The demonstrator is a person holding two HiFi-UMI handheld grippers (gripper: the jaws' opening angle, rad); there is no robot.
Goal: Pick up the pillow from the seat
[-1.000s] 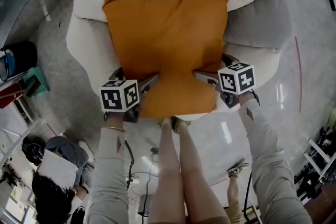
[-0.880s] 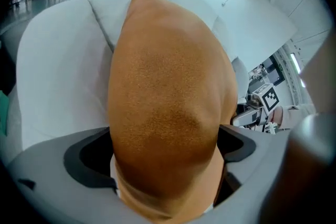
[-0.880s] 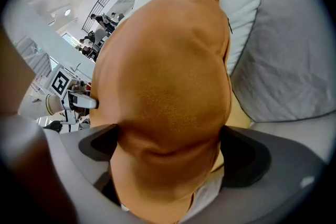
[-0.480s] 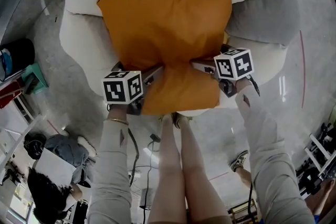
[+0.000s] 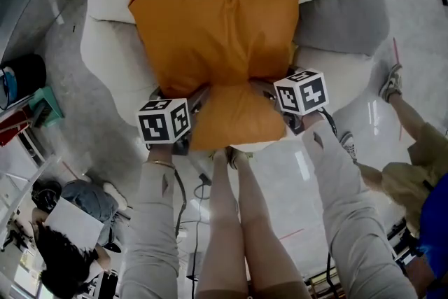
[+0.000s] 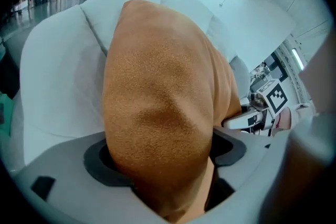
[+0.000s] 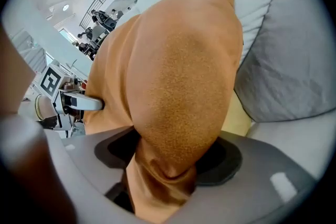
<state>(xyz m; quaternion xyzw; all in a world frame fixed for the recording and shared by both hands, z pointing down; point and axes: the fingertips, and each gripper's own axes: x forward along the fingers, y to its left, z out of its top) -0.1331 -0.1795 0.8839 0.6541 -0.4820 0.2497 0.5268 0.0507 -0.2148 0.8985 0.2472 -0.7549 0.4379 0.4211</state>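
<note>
An orange pillow lies on the round white seat, and its near end is pinched into a narrow waist. My left gripper bites that end from the left and my right gripper from the right. In the left gripper view the pillow fills the gap of the left gripper, whose closing jaws press on the fabric. The right gripper is closing too, and the pillow bunches into a fold between its pads. Each view shows the opposite gripper at the pillow's far side.
A grey cushion rests on the seat's right side, next to the pillow. A person stands at the right and another sits at the lower left. A black bin, a green stool and floor cables are on the left.
Both grippers have moved inward and squeezed the pillow's near end narrower. A person has come into view at the right edge.
</note>
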